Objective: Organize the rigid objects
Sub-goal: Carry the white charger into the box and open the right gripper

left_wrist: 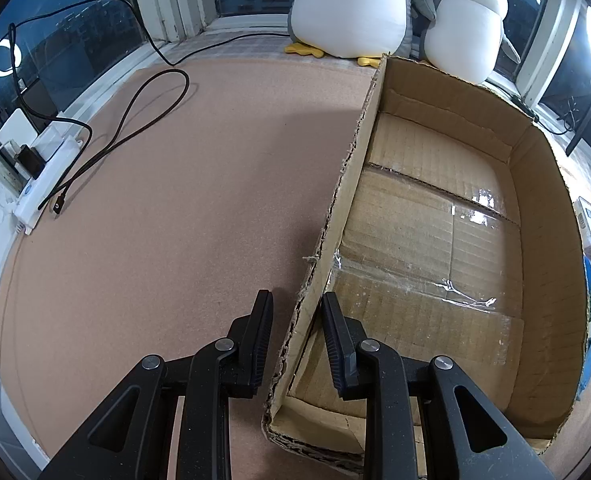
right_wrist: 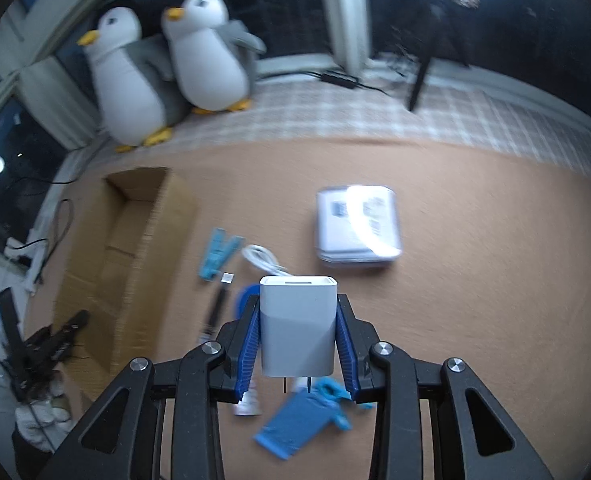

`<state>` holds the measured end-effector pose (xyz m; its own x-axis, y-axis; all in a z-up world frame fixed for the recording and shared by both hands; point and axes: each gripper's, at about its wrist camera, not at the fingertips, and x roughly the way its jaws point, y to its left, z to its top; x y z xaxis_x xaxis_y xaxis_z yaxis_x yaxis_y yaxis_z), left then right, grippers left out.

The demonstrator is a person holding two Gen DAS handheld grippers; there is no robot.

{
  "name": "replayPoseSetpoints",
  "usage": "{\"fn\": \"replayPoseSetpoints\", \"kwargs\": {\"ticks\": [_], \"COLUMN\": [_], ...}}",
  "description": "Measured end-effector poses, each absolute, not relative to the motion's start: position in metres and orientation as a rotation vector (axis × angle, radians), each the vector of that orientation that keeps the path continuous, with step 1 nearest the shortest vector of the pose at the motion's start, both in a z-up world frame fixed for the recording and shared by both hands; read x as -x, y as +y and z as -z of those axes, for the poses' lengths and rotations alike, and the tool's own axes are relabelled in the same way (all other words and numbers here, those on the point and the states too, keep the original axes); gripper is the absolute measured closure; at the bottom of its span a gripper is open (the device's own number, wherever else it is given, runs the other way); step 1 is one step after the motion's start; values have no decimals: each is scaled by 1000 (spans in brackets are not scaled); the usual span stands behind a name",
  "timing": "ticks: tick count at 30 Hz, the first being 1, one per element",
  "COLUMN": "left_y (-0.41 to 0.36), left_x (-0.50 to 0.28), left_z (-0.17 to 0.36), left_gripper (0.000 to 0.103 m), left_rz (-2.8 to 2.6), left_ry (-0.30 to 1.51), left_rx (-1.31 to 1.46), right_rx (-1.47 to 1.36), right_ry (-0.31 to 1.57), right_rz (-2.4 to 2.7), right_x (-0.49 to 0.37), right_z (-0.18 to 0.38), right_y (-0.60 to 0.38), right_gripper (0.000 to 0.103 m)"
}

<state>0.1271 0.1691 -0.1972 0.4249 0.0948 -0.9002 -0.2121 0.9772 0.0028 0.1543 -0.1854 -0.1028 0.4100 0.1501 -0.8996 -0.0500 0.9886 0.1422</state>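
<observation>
A white power adapter (right_wrist: 295,320) hangs above the tan mat with its prongs pointing down, and my right gripper (right_wrist: 298,300) is shut on it, blue pads pressing both sides. An open cardboard box (left_wrist: 435,208) with nothing inside fills the right of the left wrist view. My left gripper (left_wrist: 295,300) is shut on its ragged near-left wall, one black finger outside and one inside. In the right wrist view the same box (right_wrist: 95,272) lies at the left.
Below the adapter lie a blue pouch (right_wrist: 291,428), blue clips (right_wrist: 217,254), a white coiled cable (right_wrist: 261,258), a black pen (right_wrist: 215,312) and a glossy white case (right_wrist: 357,228). Two plush penguins (right_wrist: 167,68) sit by the window. A power strip (left_wrist: 43,172) and a black cable (left_wrist: 135,120) lie left of the box.
</observation>
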Motion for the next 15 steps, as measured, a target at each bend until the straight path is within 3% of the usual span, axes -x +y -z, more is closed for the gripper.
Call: {"fn": "replayPoseSetpoints", "kwargs": {"ticks": [15], "left_y": [169], "left_x": [-127], "left_z": [197], "left_gripper": [76], "left_rz": [-201], "left_ry": [1113], "left_rx": [111], "right_rx": [-34], "right_ry": [1149], "right_rz": [-414], "right_x": [-157], "right_z": [113], "right_y": [-48], "right_gripper": [71]}}
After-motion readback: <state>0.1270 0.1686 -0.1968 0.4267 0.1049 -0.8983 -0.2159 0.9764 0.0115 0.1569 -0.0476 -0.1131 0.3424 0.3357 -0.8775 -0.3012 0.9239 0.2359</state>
